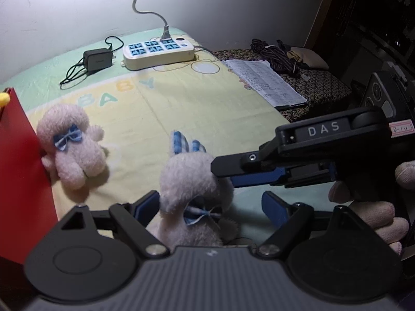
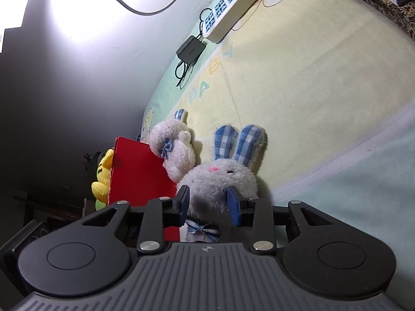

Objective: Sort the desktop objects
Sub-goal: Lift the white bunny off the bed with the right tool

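A pale plush bunny (image 1: 193, 181) with blue checked ears and a blue bow sits on the baby-print mat (image 1: 207, 108), close in front of the left wrist camera. My left gripper (image 1: 210, 207) is open, its blue pads (image 1: 146, 207) on either side of the bunny's body. My right gripper (image 1: 223, 176) reaches in from the right. In the right wrist view this gripper (image 2: 208, 203) is shut on the head of the bunny (image 2: 218, 173). A second bunny (image 1: 70, 150) (image 2: 176, 150) leans against a red box (image 1: 20, 181) (image 2: 137, 176).
A yellow plush toy (image 2: 103, 178) sticks out behind the red box. A power strip (image 1: 158, 50) and a black charger (image 1: 97, 59) with cables lie at the mat's far edge by the wall. Papers (image 1: 267, 83) lie at the right. A gloved hand (image 1: 376, 215) holds the right gripper.
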### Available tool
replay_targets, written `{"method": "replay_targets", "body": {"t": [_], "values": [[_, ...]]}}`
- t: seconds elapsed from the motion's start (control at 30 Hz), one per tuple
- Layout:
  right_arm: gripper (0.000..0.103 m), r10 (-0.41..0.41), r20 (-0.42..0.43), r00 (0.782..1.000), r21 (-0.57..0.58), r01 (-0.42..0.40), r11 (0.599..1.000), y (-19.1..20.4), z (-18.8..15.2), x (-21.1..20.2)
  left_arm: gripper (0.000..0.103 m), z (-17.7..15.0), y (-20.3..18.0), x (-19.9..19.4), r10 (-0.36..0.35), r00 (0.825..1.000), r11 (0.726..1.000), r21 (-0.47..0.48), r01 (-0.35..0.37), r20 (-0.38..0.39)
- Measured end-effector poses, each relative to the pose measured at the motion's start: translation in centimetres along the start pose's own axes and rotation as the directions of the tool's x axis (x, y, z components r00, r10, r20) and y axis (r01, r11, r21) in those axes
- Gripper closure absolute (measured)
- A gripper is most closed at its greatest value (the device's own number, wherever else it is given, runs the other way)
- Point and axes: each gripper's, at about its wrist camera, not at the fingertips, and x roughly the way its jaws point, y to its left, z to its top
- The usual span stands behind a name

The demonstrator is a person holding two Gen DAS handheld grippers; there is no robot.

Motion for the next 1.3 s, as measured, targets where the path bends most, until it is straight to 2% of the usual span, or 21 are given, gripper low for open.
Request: {"method": "replay_targets", "body": {"t": [0.07, 0.2, 0.3, 0.4, 0.47, 0.53, 0.67, 0.73, 0.83, 0.97, 1.13, 1.3], "values": [[0.068, 0.034, -0.011, 0.999, 0.001, -0.034, 0.999, 0.2, 0.3, 0.8, 0.017, 0.0, 0.5, 0.0, 0.010, 1.000, 1.000, -0.013, -0.010, 0.001], [0.077, 0.093, -0.054, 0.994, -0.006, -0.094, 0.996, 1.4, 0.9, 3.2, 0.017, 0.2, 1.2, -0.2, 0.017, 1.000, 0.999, -0.032, -0.017, 0.014], [0.077, 0.124, -0.077, 0.989, -0.015, -0.125, 0.992, 2.3, 1.4, 4.7, 0.017, 0.1, 1.6, 1.0, 0.055, 0.998, 0.998, -0.026, -0.055, -0.011], [0.076, 0.136, -0.094, 0.986, -0.057, -0.142, 0.988, 3.4, 1.8, 5.6, 0.017, -0.5, 3.0, 2.4, 0.087, 0.995, 0.994, -0.065, -0.090, -0.044], [0.074, 0.123, -0.078, 0.989, -0.115, -0.132, 0.985, 3.9, 2.0, 5.1, 0.017, -0.5, 4.2, 2.9, 0.083, 0.995, 0.990, -0.109, -0.089, -0.059], [0.062, 0.074, -0.045, 0.996, -0.148, -0.080, 0.986, 3.6, 2.3, 4.3, 0.019, -0.4, 5.5, 3.4, 0.062, 0.995, 0.984, -0.160, -0.074, -0.079], [0.059, 0.001, -0.050, 0.999, -0.110, -0.006, 0.994, 1.2, 2.8, 3.2, 0.019, -0.3, 6.8, 3.9, 0.027, 0.996, 0.976, -0.214, -0.045, -0.087], [0.059, -0.010, -0.073, 0.997, -0.066, 0.005, 0.998, 0.2, 2.8, 3.4, 0.018, -0.2, 6.7, 4.2, 0.024, 0.996, 0.978, -0.206, -0.042, -0.090], [0.058, 0.032, -0.105, 0.994, -0.028, -0.036, 0.999, 0.3, 2.5, 4.7, 0.016, 0.2, 5.9, 4.8, 0.034, 0.995, 0.985, -0.165, -0.050, -0.098], [0.048, 0.000, -0.129, 0.992, -0.046, -0.006, 0.999, 1.1, 2.5, 6.7, 0.015, 0.5, 5.3, 5.2, 0.048, 0.993, 0.989, -0.133, -0.062, -0.106], [0.050, 0.010, -0.143, 0.990, -0.039, -0.016, 0.999, 1.0, 2.6, 7.0, 0.015, 0.3, 5.5, 5.2, 0.047, 0.994, 0.986, -0.153, -0.062, -0.103], [0.052, 0.020, -0.149, 0.989, -0.020, -0.023, 1.000, 0.4, 2.3, 5.7, 0.015, 0.3, 4.6, 4.7, 0.035, 0.995, 0.989, -0.137, -0.047, -0.089]]}}
